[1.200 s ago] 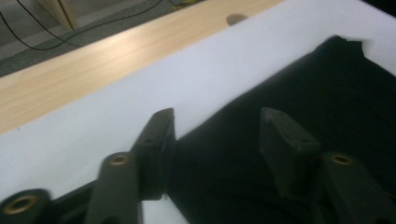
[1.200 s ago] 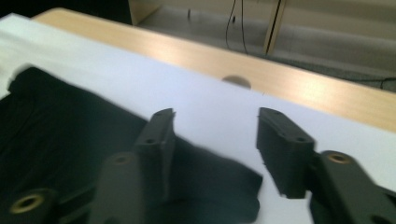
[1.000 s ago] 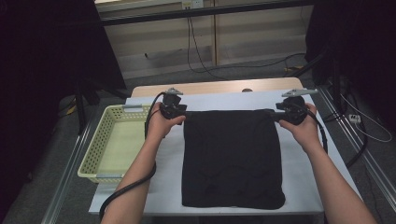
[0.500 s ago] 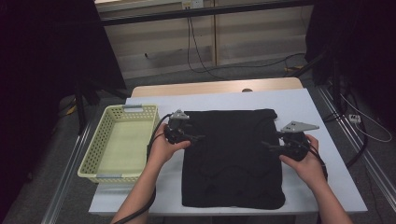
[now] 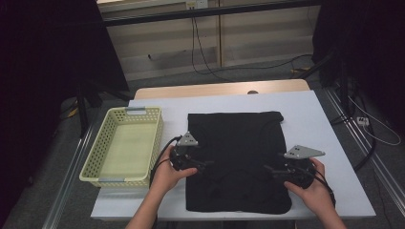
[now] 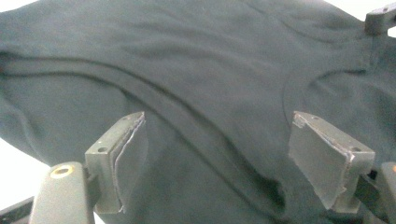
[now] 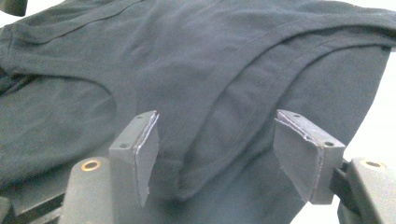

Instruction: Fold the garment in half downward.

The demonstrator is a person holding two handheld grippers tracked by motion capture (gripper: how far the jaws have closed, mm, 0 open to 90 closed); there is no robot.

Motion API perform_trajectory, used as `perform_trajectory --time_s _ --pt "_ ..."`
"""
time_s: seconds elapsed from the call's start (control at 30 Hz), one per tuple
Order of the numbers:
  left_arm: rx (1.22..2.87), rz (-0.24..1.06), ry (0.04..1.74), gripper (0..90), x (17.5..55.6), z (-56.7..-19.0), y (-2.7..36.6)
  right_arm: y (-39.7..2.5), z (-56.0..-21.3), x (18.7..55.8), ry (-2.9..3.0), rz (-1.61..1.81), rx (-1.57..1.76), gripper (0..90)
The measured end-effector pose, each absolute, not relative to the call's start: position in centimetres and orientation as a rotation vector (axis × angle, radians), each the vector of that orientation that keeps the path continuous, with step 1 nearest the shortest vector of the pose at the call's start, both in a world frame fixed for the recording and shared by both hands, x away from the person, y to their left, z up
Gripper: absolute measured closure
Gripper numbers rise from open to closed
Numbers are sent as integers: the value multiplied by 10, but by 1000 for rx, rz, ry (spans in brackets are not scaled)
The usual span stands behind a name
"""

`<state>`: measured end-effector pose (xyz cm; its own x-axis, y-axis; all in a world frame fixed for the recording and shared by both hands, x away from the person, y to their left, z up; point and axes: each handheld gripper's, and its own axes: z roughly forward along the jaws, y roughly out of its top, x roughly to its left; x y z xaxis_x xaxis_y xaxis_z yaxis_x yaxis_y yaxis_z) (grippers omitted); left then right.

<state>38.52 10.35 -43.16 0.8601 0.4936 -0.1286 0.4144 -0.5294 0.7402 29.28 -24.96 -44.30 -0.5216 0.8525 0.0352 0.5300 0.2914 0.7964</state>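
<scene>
white tabletop (image 5: 329, 143) is carrying a black shirt (image 5: 236, 152), lying flat from the middle toward the near edge. the left gripper (image 5: 199, 165) is hovering at the shirt's left edge and the right gripper (image 5: 272, 171) at its right edge, both pointing inward; each is holding its jaws spread, with folded cloth lying between and beneath them, nothing pinched. since half a second ago both grippers have been sliding nearer the near edge. at the left edge a yellow basket (image 5: 106, 143) is sitting empty.
</scene>
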Motion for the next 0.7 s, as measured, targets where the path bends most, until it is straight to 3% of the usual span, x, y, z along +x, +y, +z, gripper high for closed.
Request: perform_trajectory --time_s 0.3,0.47,0.7 --pt "2209 123 654 237 362 -440 119 -253 -445 271 2162 1078 1243 329" --pt "2221 118 647 321 351 -442 129 -262 -447 261 2137 1057 1280 347" --pt "2230 106 596 455 333 -446 132 -263 -448 244 2159 1067 1283 502"
